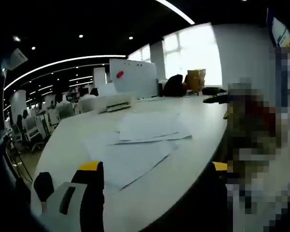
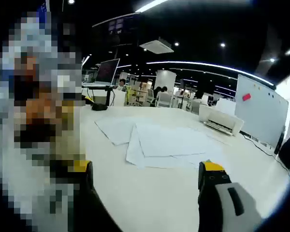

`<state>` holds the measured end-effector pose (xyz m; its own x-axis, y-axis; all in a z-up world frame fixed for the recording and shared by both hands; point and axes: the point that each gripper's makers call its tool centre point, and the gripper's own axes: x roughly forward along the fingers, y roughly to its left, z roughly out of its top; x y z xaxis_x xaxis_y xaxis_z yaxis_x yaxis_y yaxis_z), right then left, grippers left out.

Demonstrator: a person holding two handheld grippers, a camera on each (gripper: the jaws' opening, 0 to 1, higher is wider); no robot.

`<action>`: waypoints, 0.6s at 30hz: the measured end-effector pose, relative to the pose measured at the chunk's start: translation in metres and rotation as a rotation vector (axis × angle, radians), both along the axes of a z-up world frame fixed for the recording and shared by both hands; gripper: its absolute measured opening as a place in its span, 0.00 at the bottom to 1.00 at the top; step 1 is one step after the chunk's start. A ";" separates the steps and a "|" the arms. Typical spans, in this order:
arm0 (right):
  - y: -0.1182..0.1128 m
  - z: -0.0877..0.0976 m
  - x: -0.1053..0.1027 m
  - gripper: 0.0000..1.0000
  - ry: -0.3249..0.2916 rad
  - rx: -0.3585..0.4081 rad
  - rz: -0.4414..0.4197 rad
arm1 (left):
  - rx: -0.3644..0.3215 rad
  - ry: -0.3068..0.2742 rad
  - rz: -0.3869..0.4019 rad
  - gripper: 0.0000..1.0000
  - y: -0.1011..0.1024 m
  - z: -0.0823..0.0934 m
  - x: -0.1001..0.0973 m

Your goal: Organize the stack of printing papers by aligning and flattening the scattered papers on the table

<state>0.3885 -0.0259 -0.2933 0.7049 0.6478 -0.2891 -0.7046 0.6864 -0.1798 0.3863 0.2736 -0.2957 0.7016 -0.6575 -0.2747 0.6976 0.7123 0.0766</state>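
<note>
We find the left gripper (image 1: 154, 169) held above the white table (image 1: 203, 121), jaws spread wide and holding nothing, the scattered papers (image 1: 140, 140) at 12 o'clock ahead of it. The right gripper (image 2: 145, 169) is likewise wide and clear of the sheets, a printer (image 2: 221, 121) at 2 o'clock before a whiteboard (image 2: 261, 113).

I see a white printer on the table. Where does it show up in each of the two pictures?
Left gripper view: the white printer sits upper left of centre, at the table's far edge, beyond the scattered papers.
Right gripper view: the printer sits right of centre, past the papers.
Shared landmark: the whiteboard with a red magnet, standing behind the printer.
</note>
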 end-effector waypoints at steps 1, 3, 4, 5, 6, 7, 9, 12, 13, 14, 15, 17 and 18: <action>0.000 0.000 0.000 0.85 -0.001 -0.001 0.001 | 0.005 0.003 -0.001 0.92 0.000 0.000 0.000; 0.002 0.003 -0.001 0.85 -0.005 0.005 0.008 | 0.025 0.001 -0.007 0.92 0.000 -0.001 -0.001; 0.003 0.004 -0.001 0.85 -0.011 0.004 0.015 | 0.034 -0.002 -0.011 0.92 -0.001 -0.001 -0.002; 0.003 0.004 -0.001 0.85 -0.012 0.002 0.016 | 0.039 -0.003 -0.015 0.92 -0.001 -0.002 -0.002; 0.004 0.005 -0.001 0.85 -0.013 0.000 0.015 | 0.039 -0.004 -0.017 0.92 -0.001 -0.001 -0.002; 0.004 0.005 -0.001 0.85 -0.013 -0.001 0.015 | 0.032 -0.003 -0.018 0.92 -0.002 0.000 -0.002; 0.005 0.006 -0.001 0.85 -0.014 0.003 0.015 | 0.020 -0.002 -0.019 0.92 -0.002 0.001 -0.002; 0.005 0.007 0.000 0.85 -0.015 0.005 0.012 | 0.015 -0.004 -0.016 0.91 -0.002 0.002 0.000; 0.005 0.008 0.001 0.84 -0.016 0.005 0.011 | 0.016 -0.005 -0.014 0.91 -0.002 0.003 0.000; 0.005 0.008 0.001 0.84 -0.014 0.006 0.009 | 0.016 -0.006 -0.012 0.91 -0.002 0.003 0.001; 0.005 0.008 0.001 0.84 -0.014 0.008 0.008 | 0.016 -0.007 -0.012 0.91 -0.002 0.004 0.001; 0.005 0.009 0.002 0.84 -0.013 0.012 0.009 | 0.012 -0.011 -0.014 0.91 -0.003 0.005 0.001; 0.006 0.009 0.002 0.84 -0.014 0.014 0.010 | 0.010 -0.011 -0.014 0.91 -0.003 0.005 0.001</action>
